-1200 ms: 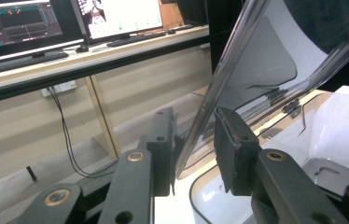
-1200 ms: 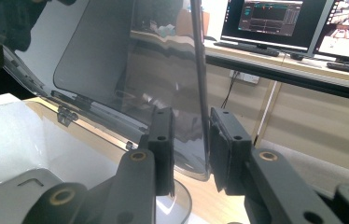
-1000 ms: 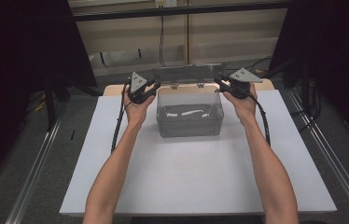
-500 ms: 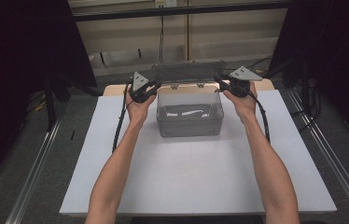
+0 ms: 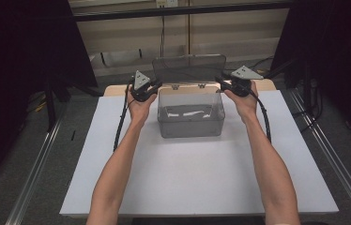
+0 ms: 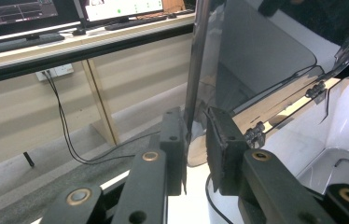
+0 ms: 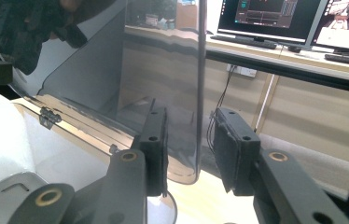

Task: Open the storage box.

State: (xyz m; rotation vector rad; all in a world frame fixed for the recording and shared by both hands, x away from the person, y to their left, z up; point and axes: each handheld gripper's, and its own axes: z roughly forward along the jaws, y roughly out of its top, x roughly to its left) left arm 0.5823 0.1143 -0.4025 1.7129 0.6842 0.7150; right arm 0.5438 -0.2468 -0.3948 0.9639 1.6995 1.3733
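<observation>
A clear grey plastic box (image 5: 191, 127) stands on the white board, its hinged lid (image 5: 188, 68) raised upright at the back. Something white (image 5: 183, 114) lies on its floor. My left gripper (image 5: 157, 86) is at the lid's left edge. In the left gripper view the jaws (image 6: 196, 135) are shut on that edge of the lid (image 6: 256, 56). My right gripper (image 5: 220, 80) is at the lid's right edge. Its jaws (image 7: 191, 135) have just been opening, and the lid (image 7: 163, 60) stands between them with a gap on each side.
The white board (image 5: 187, 178) covers the table, with bare room in front of the box. Behind the table runs a shelf with monitors (image 6: 32, 14) and hanging cables (image 5: 162, 33). Dark curtains stand at both sides. Metal rails (image 5: 37, 164) flank the table.
The lid has swung up and back from a forward lean to upright. Both hands have stayed at its two edges.
</observation>
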